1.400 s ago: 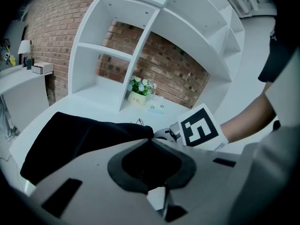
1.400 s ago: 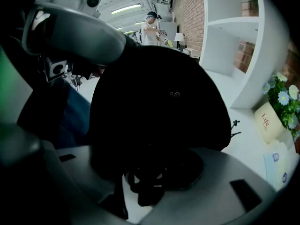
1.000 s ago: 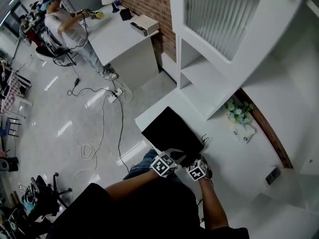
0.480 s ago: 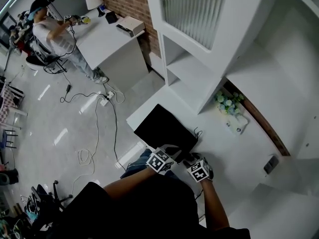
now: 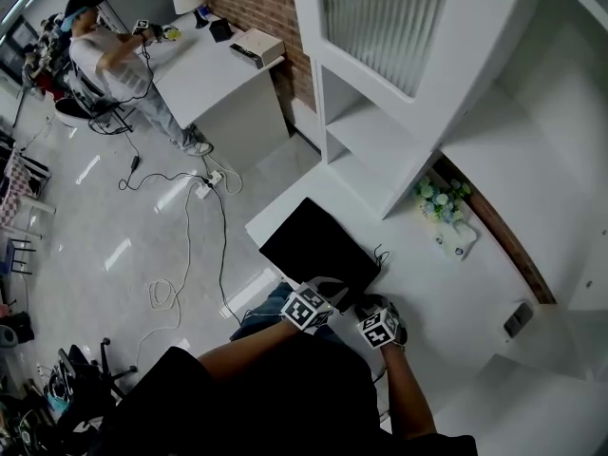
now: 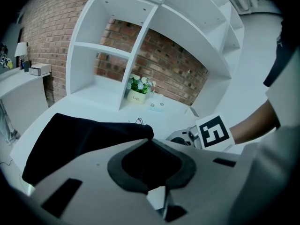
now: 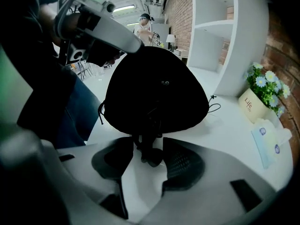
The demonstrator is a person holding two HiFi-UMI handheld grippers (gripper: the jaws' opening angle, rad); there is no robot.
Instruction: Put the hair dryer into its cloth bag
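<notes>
Holding the bag [image 5: 318,250] by its near edge, we have the left gripper [image 6: 149,134] with its fingers pressed together on a fold of black cloth right at their tips. The rest of the bag spreads away ahead of those fingers over the table [image 5: 427,283]. We judge this grip anchors the mouth so the cloth cannot slide.

The right gripper [image 7: 149,146] sits just beside the left. Its fingers are spread, with the bag's cord [image 7: 151,156] and stopper dangling in the gap between them, touching neither pad as far as we can tell. That placement suits a pull on the cord to cinch the mouth.

The dryer shows in no view. Ahead of the right fingers the bag rises in a rounded hump, so we think the dryer likely lies inside, though we cannot confirm it. The next move, to our mind, calls for closing the right fingers squarely on the stopper, since the thin cord could slip out.
</notes>
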